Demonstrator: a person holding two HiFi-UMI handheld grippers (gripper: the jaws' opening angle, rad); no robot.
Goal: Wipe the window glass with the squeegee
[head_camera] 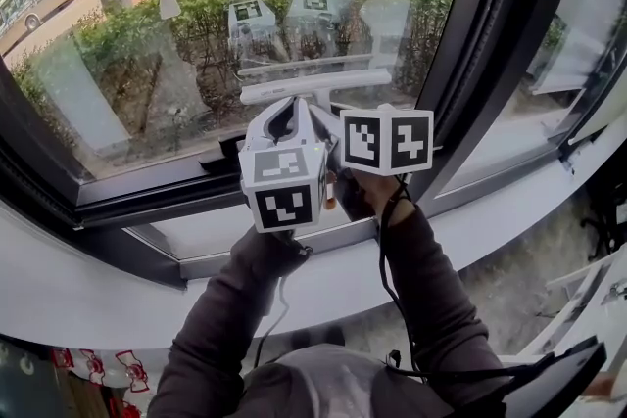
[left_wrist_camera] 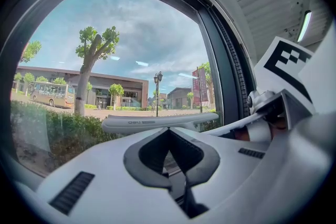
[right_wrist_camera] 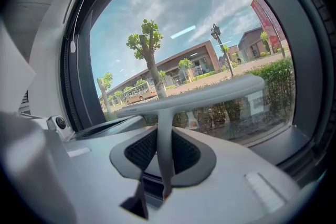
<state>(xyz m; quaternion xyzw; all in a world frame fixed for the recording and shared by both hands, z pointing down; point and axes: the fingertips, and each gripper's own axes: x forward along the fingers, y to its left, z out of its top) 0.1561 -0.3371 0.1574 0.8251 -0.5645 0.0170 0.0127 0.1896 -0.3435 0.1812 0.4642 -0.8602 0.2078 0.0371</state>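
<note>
Squeegee (right_wrist_camera: 210,93) inside right claw (right_wrist_camera: 164,150) (by handle)

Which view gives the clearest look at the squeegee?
The right gripper view: the squeegee shows whole, handle clamped in the right hand-held gripper. The head view shows its bar from above, handle mostly hidden. The left gripper view shows mainly the bar.
</note>
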